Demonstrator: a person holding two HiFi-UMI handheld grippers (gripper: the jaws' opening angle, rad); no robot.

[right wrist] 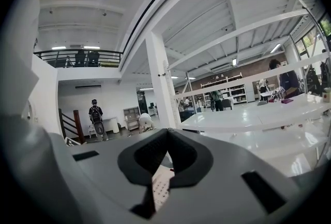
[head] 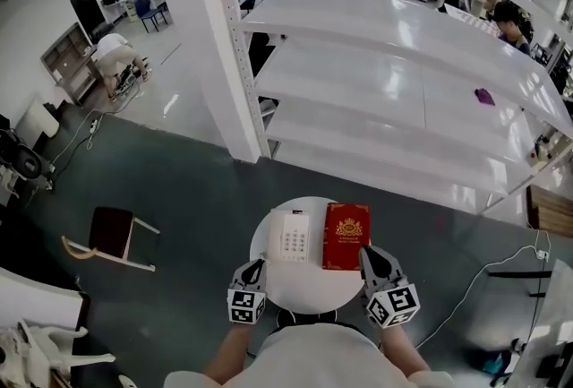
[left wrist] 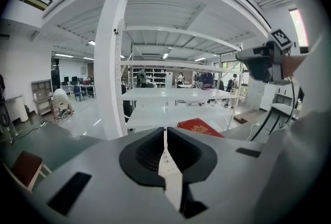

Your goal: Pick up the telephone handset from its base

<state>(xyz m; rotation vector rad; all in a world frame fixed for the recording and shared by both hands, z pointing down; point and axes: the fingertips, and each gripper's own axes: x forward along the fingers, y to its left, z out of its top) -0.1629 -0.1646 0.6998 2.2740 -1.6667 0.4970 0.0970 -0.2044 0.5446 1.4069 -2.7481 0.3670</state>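
Lying ahead between left tongs [head: 257,264] and right tongs [head: 366,252] | telephone [head: 291,237] untouched

The left gripper [left wrist: 165,135] fills the lower half of the frame, its two dark jaws pressed together along a thin upright seam at lower centre. Below the seam a narrow white strip with small dots [left wrist: 169,168] shows through a wedge-shaped gap. Just past the jaws, right of centre, lies a red book [left wrist: 199,127] with a gold emblem. The right gripper [left wrist: 243,57] hangs at the upper right, its marker cube [left wrist: 281,38] on top. A white pillar [left wrist: 111,62] stands left of centre, with white shelving [left wrist: 176,95] behind it. A brown chair [left wrist: 25,167] sits at lower left on the dark floor [left wrist: 57,140].
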